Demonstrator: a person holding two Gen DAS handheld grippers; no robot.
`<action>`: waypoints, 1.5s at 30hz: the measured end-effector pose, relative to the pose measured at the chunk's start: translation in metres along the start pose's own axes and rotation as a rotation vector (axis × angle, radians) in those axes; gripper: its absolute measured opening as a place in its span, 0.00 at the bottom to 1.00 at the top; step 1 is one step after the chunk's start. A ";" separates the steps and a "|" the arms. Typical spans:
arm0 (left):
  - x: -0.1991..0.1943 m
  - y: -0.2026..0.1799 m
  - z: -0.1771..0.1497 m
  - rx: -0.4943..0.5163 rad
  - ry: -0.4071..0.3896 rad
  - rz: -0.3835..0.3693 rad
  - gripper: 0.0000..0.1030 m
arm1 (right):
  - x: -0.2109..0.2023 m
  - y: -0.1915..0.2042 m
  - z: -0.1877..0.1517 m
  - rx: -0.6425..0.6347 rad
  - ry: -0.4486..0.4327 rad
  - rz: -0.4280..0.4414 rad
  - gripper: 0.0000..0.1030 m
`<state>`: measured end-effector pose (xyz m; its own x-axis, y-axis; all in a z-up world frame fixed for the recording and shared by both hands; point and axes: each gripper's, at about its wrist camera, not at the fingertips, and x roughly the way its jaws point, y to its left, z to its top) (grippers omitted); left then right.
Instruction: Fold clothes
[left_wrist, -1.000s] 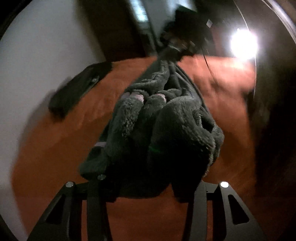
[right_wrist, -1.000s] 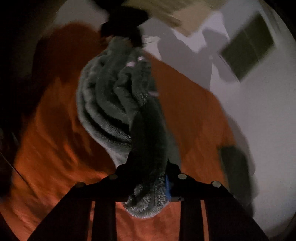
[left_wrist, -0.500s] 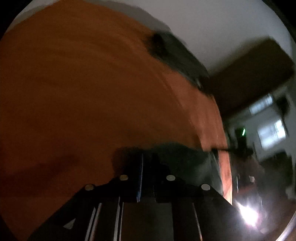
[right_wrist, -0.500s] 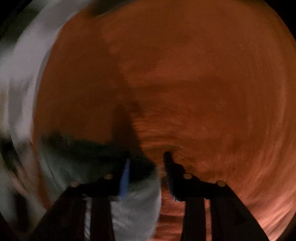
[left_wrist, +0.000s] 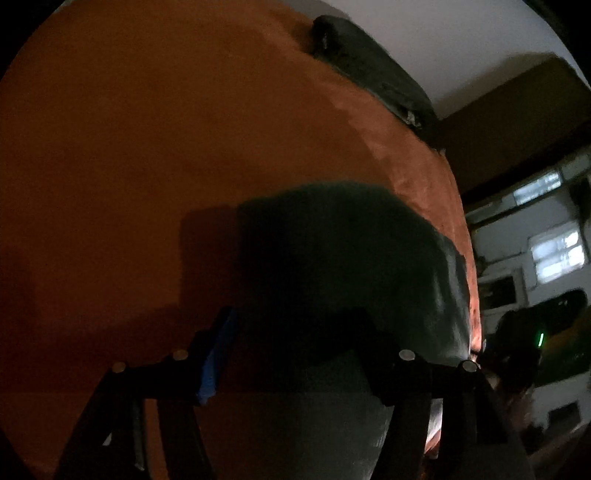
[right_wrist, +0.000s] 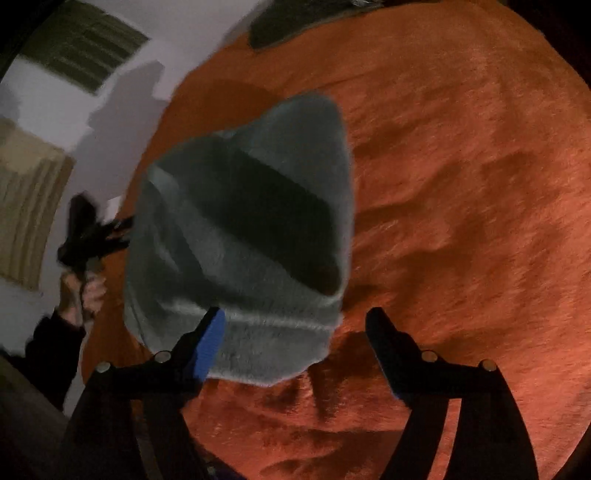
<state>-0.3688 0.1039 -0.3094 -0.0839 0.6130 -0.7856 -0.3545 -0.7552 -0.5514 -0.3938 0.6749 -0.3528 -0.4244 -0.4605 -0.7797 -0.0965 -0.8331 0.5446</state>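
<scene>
Grey fleece garment on orange blanket

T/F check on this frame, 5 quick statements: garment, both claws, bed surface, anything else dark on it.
1. The grey fleece garment lies on the orange blanket. True.
2. The right claw is clamped on the garment. False: its jaws have just been opening and now stand wide apart; only the left finger overlaps the garment's edge, and the other stands over bare blanket.
3. The left claw has open jaws with the garment between them. True; they have just been opening.
4. The blanket is blue. False: it is orange.
5. A second dark item lies at the blanket's far edge by the wall. True.
</scene>
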 end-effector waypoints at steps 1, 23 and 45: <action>0.001 -0.001 0.002 0.000 -0.015 0.001 0.62 | 0.005 0.002 0.003 -0.009 -0.010 0.003 0.76; 0.025 -0.064 0.052 0.107 -0.110 0.307 0.59 | 0.070 -0.026 0.168 0.077 0.064 0.012 0.44; 0.082 -0.152 0.052 0.236 -0.205 0.344 0.55 | 0.061 0.052 0.161 -0.058 -0.055 -0.019 0.31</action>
<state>-0.3698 0.2814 -0.2753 -0.4075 0.3871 -0.8271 -0.4744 -0.8637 -0.1705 -0.5695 0.6532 -0.3223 -0.4717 -0.4279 -0.7710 -0.0533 -0.8589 0.5093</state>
